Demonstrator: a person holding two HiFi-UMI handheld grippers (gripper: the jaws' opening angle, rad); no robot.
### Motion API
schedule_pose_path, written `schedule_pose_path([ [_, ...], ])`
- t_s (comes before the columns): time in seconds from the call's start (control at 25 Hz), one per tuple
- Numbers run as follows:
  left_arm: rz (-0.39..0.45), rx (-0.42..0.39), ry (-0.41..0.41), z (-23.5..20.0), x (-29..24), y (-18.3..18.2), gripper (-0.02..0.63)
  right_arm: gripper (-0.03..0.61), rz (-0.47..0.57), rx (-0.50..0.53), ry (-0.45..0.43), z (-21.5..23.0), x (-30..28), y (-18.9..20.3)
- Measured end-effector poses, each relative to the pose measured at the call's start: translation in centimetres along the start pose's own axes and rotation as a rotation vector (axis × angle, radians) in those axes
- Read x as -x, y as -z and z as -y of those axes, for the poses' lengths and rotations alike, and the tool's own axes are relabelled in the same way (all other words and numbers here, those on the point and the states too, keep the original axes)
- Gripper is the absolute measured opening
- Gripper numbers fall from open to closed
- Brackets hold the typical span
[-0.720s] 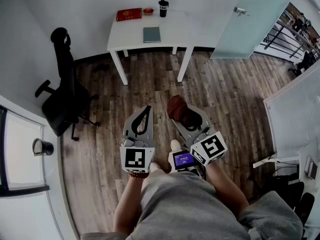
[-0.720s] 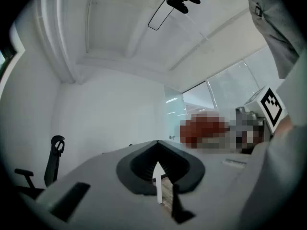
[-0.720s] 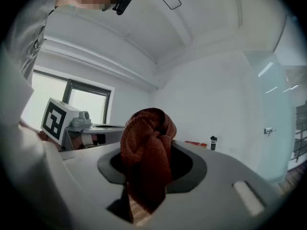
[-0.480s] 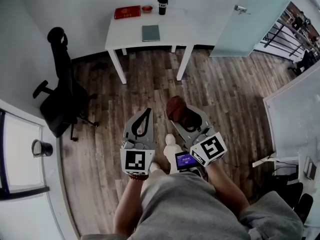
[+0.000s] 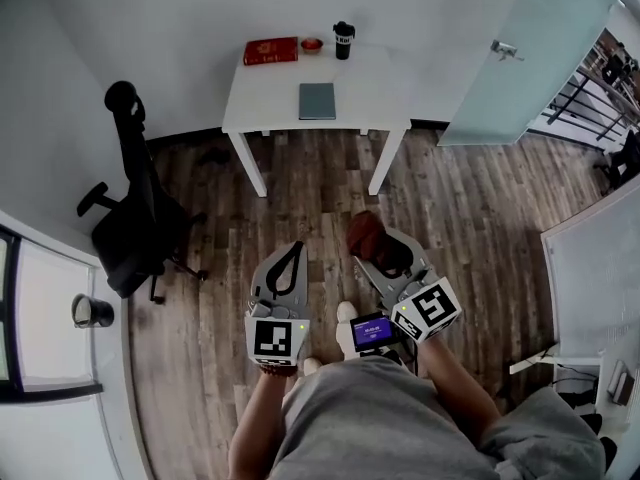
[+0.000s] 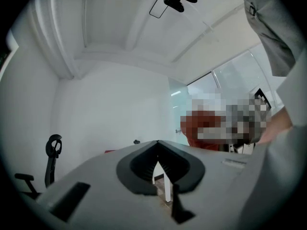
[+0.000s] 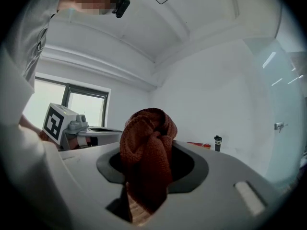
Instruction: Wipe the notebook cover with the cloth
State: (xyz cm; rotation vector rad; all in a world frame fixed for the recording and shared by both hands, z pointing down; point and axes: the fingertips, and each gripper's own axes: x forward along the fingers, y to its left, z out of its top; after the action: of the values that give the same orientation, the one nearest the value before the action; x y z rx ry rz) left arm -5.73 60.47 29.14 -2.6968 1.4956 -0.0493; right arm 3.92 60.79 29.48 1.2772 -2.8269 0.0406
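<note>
The right gripper (image 5: 378, 250) is closed on a rust-red cloth (image 5: 363, 232). In the right gripper view the cloth (image 7: 146, 152) is bunched between the jaws, fills the gap and bulges above the tips. The left gripper (image 5: 291, 250) is closed and empty. In the left gripper view its tips (image 6: 157, 147) meet, and only a narrow slit shows below them. Both grippers are held level in front of the person's waist, side by side and a little apart, above the wooden floor (image 5: 450, 218).

The notebook (image 5: 317, 101) is a grey-green book lying flat on a white table (image 5: 380, 88) at the far wall. It sits near the middle of the tabletop, towards the near edge. It is well apart from both grippers, with open floor between them. From the cloth it lies straight ahead and slightly to the left. Neither gripper touches the table.

Along the table's far edge stand a red book (image 5: 271, 50) at the left, a small red bowl (image 5: 312, 44) just right of it, and a black cup (image 5: 343, 39) right of the bowl. The cup (image 7: 218, 143) also shows in the right gripper view, beyond the cloth and to its right.

A black office chair (image 5: 140, 218) stands on the floor left of the table. A frosted glass door (image 5: 520, 58) is at the far right.
</note>
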Motion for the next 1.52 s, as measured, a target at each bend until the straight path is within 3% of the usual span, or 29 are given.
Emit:
schedule_pose_path([
  [0.32, 0.032, -0.011, -0.067, -1.8, -9.3, -0.5, 0.002, 0.189, 0.025, -0.04, -0.029, 9.2, -4.2, -0.5],
  [0.68, -0.025, -0.023, -0.13, -3.1, -16.8, 1.3, 0.002, 0.189, -0.004, -0.071, -0.095, 17.8, -8.0, 1.0],
  [1.12, -0.06, -0.013, -0.097, -6.1, -23.7, 4.0, 0.002, 0.189, -0.055, -0.116, -0.066, 24.4, -13.0, 3.5],
  [1.52, -0.06, -0.005, -0.01, -13.5, -33.8, 5.4, 0.003, 0.189, -0.098, -0.104, 0.032, 32.1, -21.4, 3.6],
])
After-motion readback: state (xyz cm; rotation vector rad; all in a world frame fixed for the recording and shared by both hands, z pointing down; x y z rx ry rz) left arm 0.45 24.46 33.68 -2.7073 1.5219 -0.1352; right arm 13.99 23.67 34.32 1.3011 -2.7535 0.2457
